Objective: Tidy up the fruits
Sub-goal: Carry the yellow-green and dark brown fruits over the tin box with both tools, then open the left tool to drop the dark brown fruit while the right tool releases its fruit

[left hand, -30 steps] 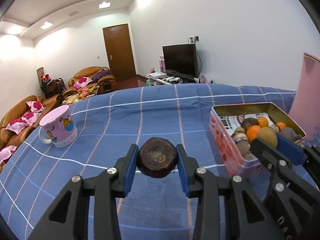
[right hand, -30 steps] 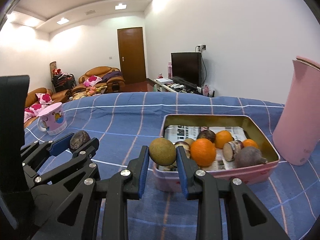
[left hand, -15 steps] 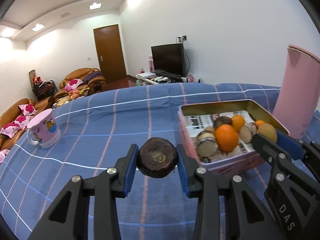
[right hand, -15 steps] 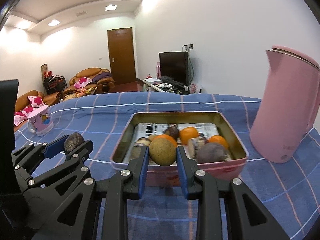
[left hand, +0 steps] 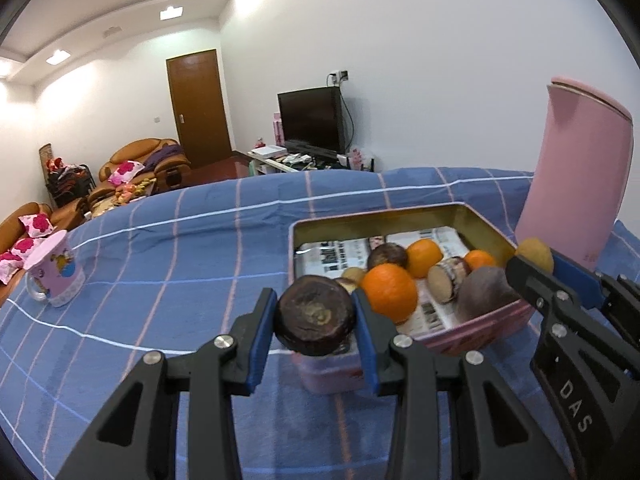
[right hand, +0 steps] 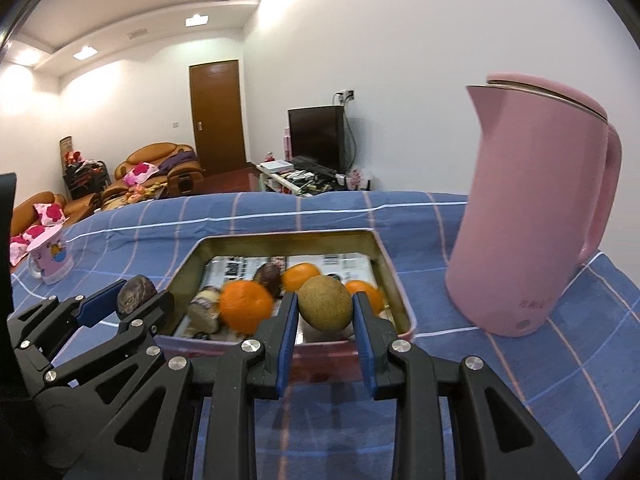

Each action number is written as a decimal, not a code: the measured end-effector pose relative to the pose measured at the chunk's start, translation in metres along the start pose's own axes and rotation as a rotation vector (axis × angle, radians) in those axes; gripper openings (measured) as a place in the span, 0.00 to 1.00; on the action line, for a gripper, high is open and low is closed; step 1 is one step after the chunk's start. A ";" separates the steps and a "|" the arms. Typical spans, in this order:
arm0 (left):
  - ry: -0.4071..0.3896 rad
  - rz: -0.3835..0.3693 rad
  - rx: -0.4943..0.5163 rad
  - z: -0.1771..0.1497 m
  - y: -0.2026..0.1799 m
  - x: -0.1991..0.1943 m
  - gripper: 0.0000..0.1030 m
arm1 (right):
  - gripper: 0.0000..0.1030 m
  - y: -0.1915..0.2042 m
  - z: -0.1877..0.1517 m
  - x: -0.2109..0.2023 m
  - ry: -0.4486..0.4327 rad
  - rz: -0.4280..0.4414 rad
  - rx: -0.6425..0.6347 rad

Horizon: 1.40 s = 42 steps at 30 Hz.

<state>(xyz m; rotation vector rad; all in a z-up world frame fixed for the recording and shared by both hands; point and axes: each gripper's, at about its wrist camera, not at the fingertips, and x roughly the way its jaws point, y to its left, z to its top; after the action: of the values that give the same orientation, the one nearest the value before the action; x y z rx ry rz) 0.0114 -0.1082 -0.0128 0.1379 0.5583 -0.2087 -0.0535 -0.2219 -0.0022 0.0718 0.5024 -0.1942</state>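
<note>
Two fruits are held at the pink tin, one in each gripper.

On the left, a dark brown fruit (left hand: 315,321) is pinched between the blue pads of the left gripper (left hand: 315,322), at the tin's (left hand: 486,326) near corner. To the right, a greenish-brown fruit (right hand: 326,309) is clamped in the right gripper (right hand: 326,312) above the tin's near rim. Oranges (left hand: 389,292) and dark fruits are seen on newspaper inside. A blue checked cloth (left hand: 200,240) is spread beneath; a pink mug (left hand: 54,274) is stood far left, a pink kettle (right hand: 532,208) far right.
</note>
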 end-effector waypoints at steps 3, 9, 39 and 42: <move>0.008 -0.021 -0.004 0.005 -0.008 0.008 0.39 | 0.29 -0.007 0.004 0.005 -0.001 -0.013 0.013; 0.026 -0.047 -0.023 0.016 -0.018 0.026 0.39 | 0.29 -0.014 0.012 0.017 -0.009 -0.044 0.007; 0.160 -0.070 -0.101 0.043 -0.013 0.095 0.38 | 0.29 -0.027 0.043 0.121 0.187 0.190 0.098; 0.155 -0.056 -0.104 0.043 -0.012 0.093 0.45 | 0.30 -0.030 0.042 0.123 0.193 0.207 0.120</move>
<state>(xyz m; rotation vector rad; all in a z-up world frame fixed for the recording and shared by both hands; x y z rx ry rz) 0.1074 -0.1426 -0.0277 0.0375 0.7264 -0.2239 0.0654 -0.2766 -0.0258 0.2598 0.6715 -0.0144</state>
